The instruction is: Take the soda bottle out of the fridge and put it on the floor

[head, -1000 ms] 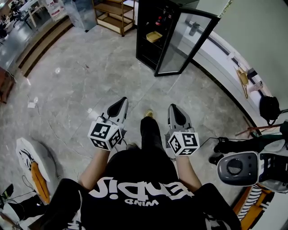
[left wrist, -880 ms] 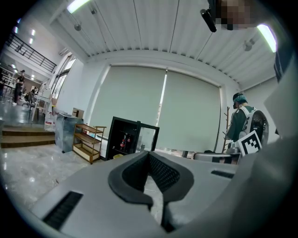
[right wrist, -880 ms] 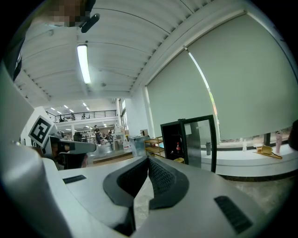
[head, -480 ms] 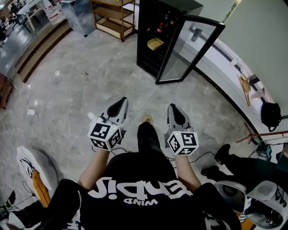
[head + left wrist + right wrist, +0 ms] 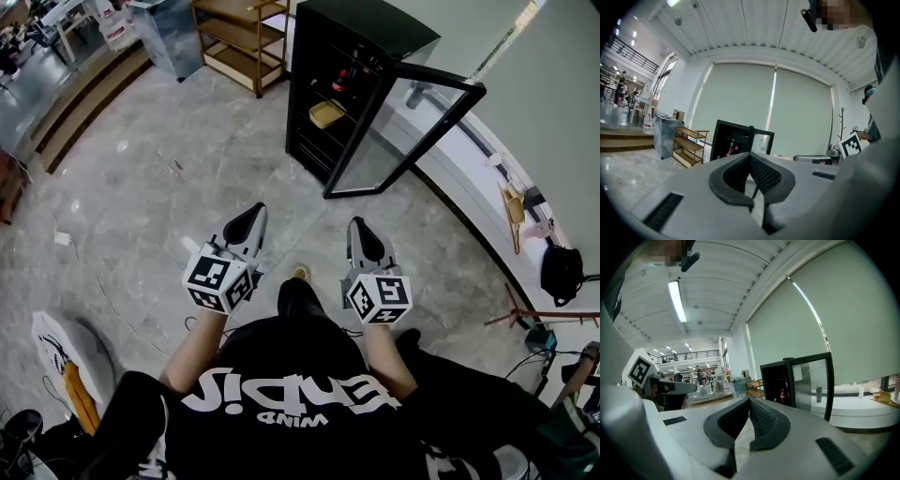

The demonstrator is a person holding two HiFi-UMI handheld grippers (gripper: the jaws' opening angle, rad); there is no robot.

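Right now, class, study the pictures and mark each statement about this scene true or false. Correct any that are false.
1. The fridge has its glass door standing open. True.
2. The soda bottle stands on the floor. False: it is inside the fridge.
3. The left claw and the right claw are both shut, with nothing between their jaws. True.
4. The yellow tray lies on top of the fridge. False: it lies inside the fridge, lower than the bottle.
5. In the head view, the wooden rack stands to the left of the fridge. True.
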